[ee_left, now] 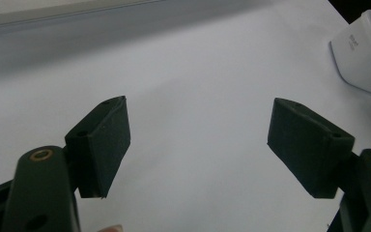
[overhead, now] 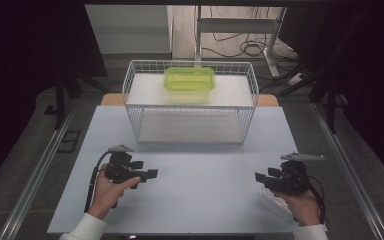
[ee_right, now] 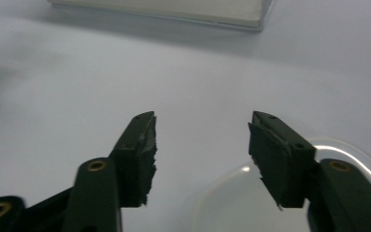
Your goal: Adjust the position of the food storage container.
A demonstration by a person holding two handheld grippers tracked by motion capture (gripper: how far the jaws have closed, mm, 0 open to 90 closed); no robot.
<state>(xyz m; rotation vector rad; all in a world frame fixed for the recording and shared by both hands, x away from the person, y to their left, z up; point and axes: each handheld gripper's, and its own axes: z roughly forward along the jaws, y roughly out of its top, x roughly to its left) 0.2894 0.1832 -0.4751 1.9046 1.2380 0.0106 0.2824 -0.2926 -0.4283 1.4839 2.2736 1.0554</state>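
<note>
From above, your right gripper (overhead: 262, 180) hovers over a clear plastic container (overhead: 275, 204) near the table's (overhead: 205, 200) front right corner; your left gripper (overhead: 147, 175) sits near the front left. A wire basket (overhead: 190, 102) (green lidded box (overhead: 189, 79) on top) stands at the far edge.

Left gripper view: jaws spread wide, empty; the container (ee_left: 362, 53) lies beyond.

Right gripper view: jaws part-spread, gripping nothing, the translucent container (ee_right: 232, 198) just below.
</note>
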